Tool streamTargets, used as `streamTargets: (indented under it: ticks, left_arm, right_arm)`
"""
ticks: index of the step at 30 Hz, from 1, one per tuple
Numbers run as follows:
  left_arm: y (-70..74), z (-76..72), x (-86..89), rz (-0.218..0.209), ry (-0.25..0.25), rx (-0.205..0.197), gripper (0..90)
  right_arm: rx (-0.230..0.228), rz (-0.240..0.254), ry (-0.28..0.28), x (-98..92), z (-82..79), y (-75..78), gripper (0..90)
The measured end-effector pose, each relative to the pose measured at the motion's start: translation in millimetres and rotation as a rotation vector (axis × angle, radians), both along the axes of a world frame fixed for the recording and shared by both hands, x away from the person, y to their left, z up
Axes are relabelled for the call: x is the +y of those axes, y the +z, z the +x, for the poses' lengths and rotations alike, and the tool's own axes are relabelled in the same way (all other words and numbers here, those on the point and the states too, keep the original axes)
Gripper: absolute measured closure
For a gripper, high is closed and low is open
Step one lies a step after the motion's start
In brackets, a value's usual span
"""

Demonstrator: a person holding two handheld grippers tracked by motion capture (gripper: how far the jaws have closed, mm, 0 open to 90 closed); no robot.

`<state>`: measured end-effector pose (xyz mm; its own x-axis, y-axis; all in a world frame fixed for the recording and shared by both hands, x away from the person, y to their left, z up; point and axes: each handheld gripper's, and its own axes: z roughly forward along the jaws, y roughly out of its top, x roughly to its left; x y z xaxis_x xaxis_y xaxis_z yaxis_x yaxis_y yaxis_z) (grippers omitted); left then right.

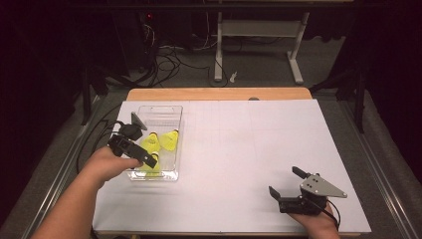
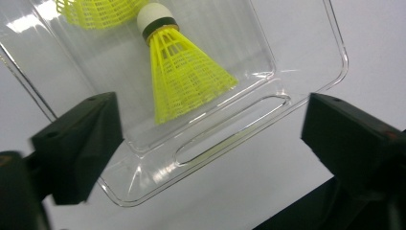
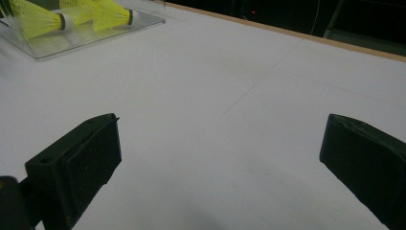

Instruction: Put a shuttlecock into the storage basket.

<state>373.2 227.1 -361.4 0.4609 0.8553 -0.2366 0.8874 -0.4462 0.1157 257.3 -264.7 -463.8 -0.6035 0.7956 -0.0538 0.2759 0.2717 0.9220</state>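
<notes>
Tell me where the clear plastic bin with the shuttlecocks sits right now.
In the high view the clear plastic bin sits on the white table's left side, holding yellow shuttlecocks. The open left gripper hovers over its near left edge.

1. The left tool [image 2: 210, 143] has its two black jaws spread wide, with nothing gripped between them.
2. Past them lies a clear plastic tray [image 2: 306, 93] on the white counter [image 2: 368, 43].
3. A yellow shuttlecock [image 2: 184, 76] lies in the tray, its white cork pointing away.
4. A second yellow shuttlecock [image 2: 95, 12] sits at the top edge.
</notes>
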Motion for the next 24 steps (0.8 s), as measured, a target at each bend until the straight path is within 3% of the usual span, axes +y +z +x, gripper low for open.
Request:
streamTargets:
  ticks: [5,9,16,22,24]
  left_arm:
    - [-2.1,1.0,-4.1,0.019,-0.003,0.003,0.3]
    - [-4.2,0.4,-6.3,0.006,0.001,-0.027,0.3]
    - [-14.0,-6.6,-8.6,-0.098,0.017,-0.148,0.8]
    - [-25.2,-14.0,-3.6,-0.146,0.034,-0.256,0.8]
    - [-27.8,-17.0,-0.5,-0.181,0.048,-0.285,0.8]
  right_arm:
    - [0.000,-0.001,0.003,0.4,0.2,-0.2,1.1]
    - [0.001,0.001,0.001,0.0,0.4,-0.2,1.1]
    - [0.000,0.003,0.002,-0.3,0.2,0.0,1.1]
    - [0.000,0.003,0.002,-0.5,0.3,0.0,1.2]
    - [0.002,0.002,0.001,-0.3,0.5,-0.2,1.2]
